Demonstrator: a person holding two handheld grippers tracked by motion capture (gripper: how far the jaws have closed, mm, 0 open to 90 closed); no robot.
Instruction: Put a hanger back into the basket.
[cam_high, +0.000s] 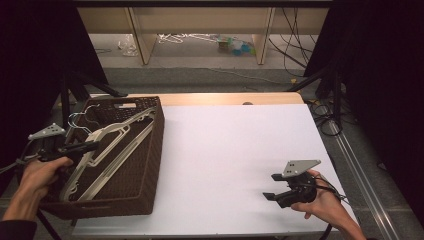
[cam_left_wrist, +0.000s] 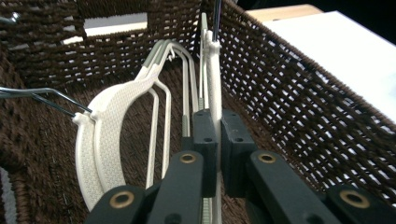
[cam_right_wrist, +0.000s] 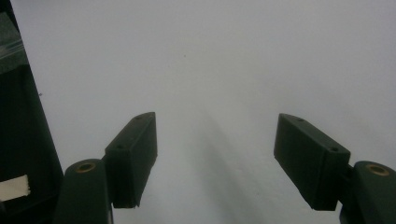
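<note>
A dark brown wicker basket (cam_high: 150, 165) stands at the table's left and holds several cream plastic hangers (cam_high: 112, 135) with wire hooks. My left gripper (cam_high: 92, 146) reaches in over the basket's left rim, and its jaws are shut on the edge of one upright cream hanger (cam_left_wrist: 214, 79). Two more hangers (cam_left_wrist: 109, 135) lean to its left inside the basket (cam_left_wrist: 299, 107). My right gripper (cam_high: 272, 186) hovers low over the white table top (cam_high: 235, 145) at the front right, open, with nothing between its fingers (cam_right_wrist: 133, 158).
Past the table's far edge are wooden table legs, cables and some clutter on the floor. Black stands and drapes flank both sides. A metal rail runs along the floor at the right.
</note>
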